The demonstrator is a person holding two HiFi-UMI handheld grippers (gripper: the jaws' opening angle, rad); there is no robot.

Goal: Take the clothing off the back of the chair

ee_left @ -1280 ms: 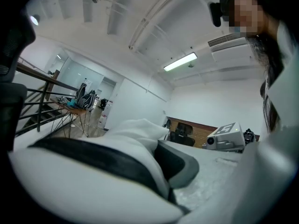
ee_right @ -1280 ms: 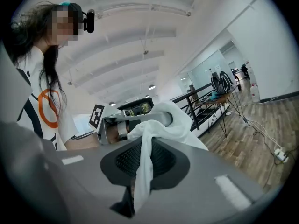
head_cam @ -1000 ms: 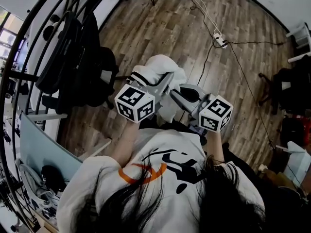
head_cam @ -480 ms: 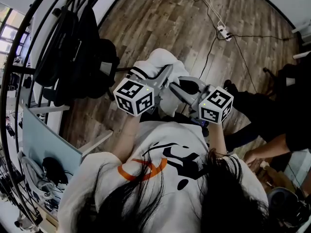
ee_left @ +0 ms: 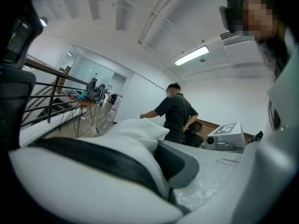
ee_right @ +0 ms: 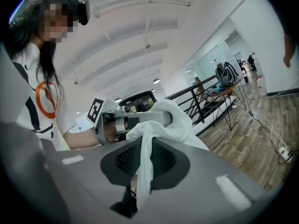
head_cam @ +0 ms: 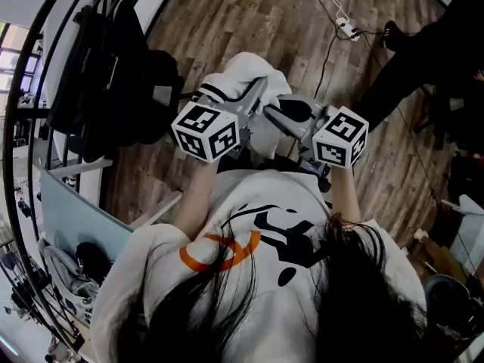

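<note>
White clothing (head_cam: 249, 70) with a black band, held in the air over the wood floor (head_cam: 227, 21), just right of the black chair (head_cam: 132, 89) and off its back. Left gripper (head_cam: 255, 99): jaws clamped on the banded fold. Right gripper (head_cam: 281, 116): jaws pinched together on a hanging white strip of the same clothing. A power strip (head_cam: 345, 27) with cables is seen on the floor near the far edge. A black railing (ee_left: 44, 101) and a standing person (ee_left: 177, 115) are seen in the white-walled room.
</note>
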